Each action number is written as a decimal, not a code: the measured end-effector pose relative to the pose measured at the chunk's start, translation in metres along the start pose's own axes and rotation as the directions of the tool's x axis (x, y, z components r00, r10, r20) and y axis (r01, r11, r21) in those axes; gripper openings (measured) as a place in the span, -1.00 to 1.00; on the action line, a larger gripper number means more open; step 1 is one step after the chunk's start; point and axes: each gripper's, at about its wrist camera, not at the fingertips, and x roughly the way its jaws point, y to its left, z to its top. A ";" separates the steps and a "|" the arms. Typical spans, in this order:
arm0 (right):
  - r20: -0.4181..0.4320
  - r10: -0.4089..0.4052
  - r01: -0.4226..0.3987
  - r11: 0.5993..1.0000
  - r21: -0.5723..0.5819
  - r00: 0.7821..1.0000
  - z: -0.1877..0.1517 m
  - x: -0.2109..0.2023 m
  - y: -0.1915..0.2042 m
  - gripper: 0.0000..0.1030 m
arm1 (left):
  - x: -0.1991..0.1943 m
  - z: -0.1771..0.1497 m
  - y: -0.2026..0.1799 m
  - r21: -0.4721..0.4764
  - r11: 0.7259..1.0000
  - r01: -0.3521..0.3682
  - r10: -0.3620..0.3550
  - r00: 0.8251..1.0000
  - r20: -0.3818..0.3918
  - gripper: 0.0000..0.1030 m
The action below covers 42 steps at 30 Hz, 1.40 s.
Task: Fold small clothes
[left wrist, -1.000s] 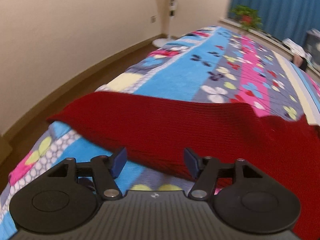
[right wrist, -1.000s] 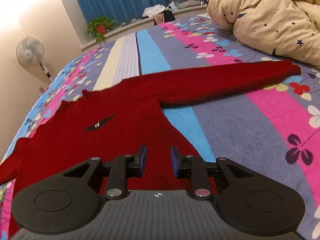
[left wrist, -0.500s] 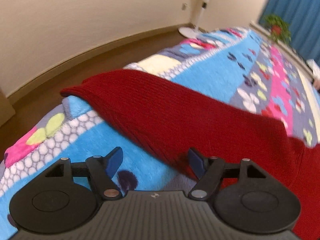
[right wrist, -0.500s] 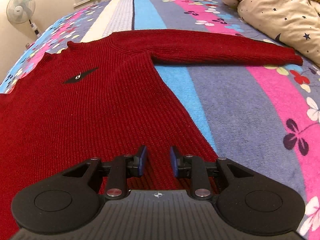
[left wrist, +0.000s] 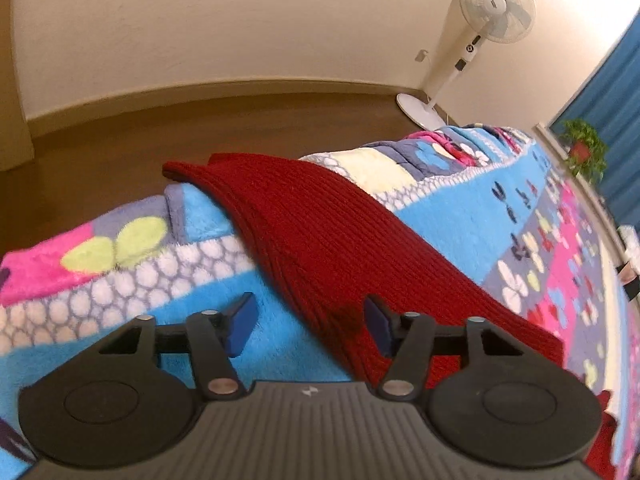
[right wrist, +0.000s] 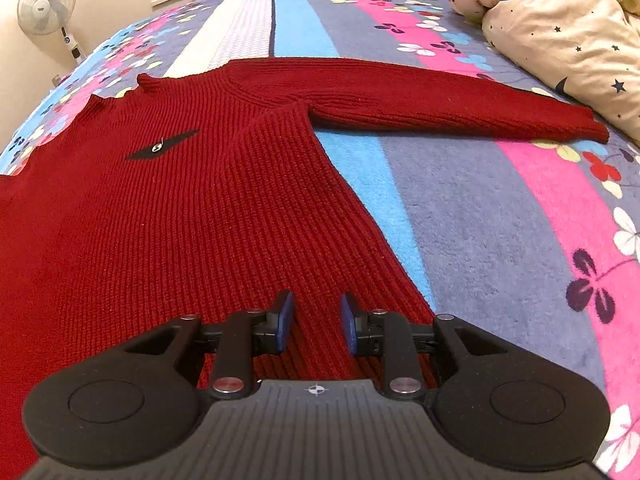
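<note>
**Red sweater flat on the bed**

At the bed's (left wrist: 120, 296) floor-side edge, our left gripper (left wrist: 310, 326) hangs over a sweater (left wrist: 320, 232) sleeve, fingers spread and just closing, touching nothing firmly. Over the sweater's (right wrist: 160, 208) lower hem, near the bed's (right wrist: 500, 220) near edge, our right gripper (right wrist: 316, 326) keeps a narrow gap, pinching nothing

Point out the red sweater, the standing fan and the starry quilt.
red sweater (right wrist: 168, 216), right wrist view, chest panel.
standing fan (left wrist: 496, 2), left wrist view, fan head.
starry quilt (right wrist: 560, 32), right wrist view, cream fold.
</note>
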 end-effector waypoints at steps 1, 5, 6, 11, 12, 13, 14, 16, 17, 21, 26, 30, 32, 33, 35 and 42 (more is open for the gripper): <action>0.001 -0.002 0.002 1.000 -0.003 1.000 0.000 0.000 0.000 -0.45 | 0.000 0.000 -0.003 0.025 1.000 -0.013 0.013 1.000 0.014 -0.24; 0.007 -0.016 0.017 0.999 -0.030 1.000 0.000 -0.001 0.004 -0.45 | -0.005 -0.006 -0.023 0.167 0.983 -0.079 0.060 0.992 0.114 -0.75; 0.011 -0.023 0.024 0.999 -0.047 1.000 -0.001 -0.001 0.006 -0.45 | -0.009 -0.009 -0.031 0.208 0.973 -0.098 0.067 0.987 0.148 -0.76; 0.037 -0.059 0.063 0.991 -0.118 0.998 -0.001 0.001 0.018 -0.45 | -0.049 -0.030 -0.082 0.362 0.923 -0.130 -0.002 0.939 0.343 -0.81; 0.044 -0.063 0.068 0.990 -0.123 0.997 0.000 0.001 0.019 -0.45 | -0.061 -0.038 -0.096 0.393 0.912 -0.116 -0.044 0.926 0.375 -0.82; 0.050 -0.064 0.070 0.990 -0.126 0.997 0.001 0.001 0.020 -0.45 | -0.078 -0.053 -0.115 0.442 0.893 -0.090 -0.110 0.906 0.408 -0.83; 0.058 -0.063 0.070 0.989 -0.127 0.996 0.001 0.001 0.021 -0.45 | -0.095 -0.071 -0.134 0.496 0.867 -0.051 -0.190 0.887 0.422 -0.83; 0.073 -0.056 0.065 0.990 -0.125 0.996 0.002 0.001 0.022 -0.45 | -0.126 -0.113 -0.170 0.608 0.790 0.077 -0.370 0.851 0.373 -0.84; 0.081 -0.055 0.065 0.990 -0.124 0.995 0.002 0.002 0.023 -0.45 | -0.137 -0.133 -0.186 0.661 0.732 0.165 -0.460 0.836 0.299 -0.83; 0.117 -0.046 0.062 0.990 -0.130 0.992 0.001 0.002 0.026 -0.45 | -0.161 -0.194 -0.227 0.779 0.399 0.484 -0.690 0.717 -0.093 -0.53; 0.187 0.035 -0.011 0.992 -0.126 0.982 0.003 -0.010 0.032 -0.45 | -0.134 -0.170 -0.215 0.693 0.501 0.519 -0.644 0.758 -0.102 -0.27; 0.243 0.147 -0.112 0.982 -0.154 0.959 0.011 -0.013 0.057 -0.44 | -0.103 -0.132 -0.209 0.620 0.661 0.422 -0.520 0.854 -0.027 -0.28; 0.224 0.189 -0.139 0.965 -0.221 0.956 0.014 0.000 0.083 -0.42 | -0.092 -0.116 -0.205 0.563 0.720 0.405 -0.483 0.875 -0.012 -0.28; 0.224 0.209 -0.152 0.958 -0.244 0.952 0.015 0.007 0.095 -0.42 | -0.089 -0.108 -0.203 0.540 0.738 0.404 -0.474 0.880 -0.010 -0.27; 0.218 0.201 -0.146 0.958 -0.247 0.955 0.021 0.024 0.118 -0.42 | -0.086 -0.098 -0.199 0.538 0.747 0.391 -0.458 0.889 -0.010 -0.28; 0.177 0.234 -0.209 0.967 -0.148 0.956 0.040 0.059 0.162 0.05 | -0.079 -0.099 -0.201 0.574 0.730 0.370 -0.434 0.900 -0.028 -0.27</action>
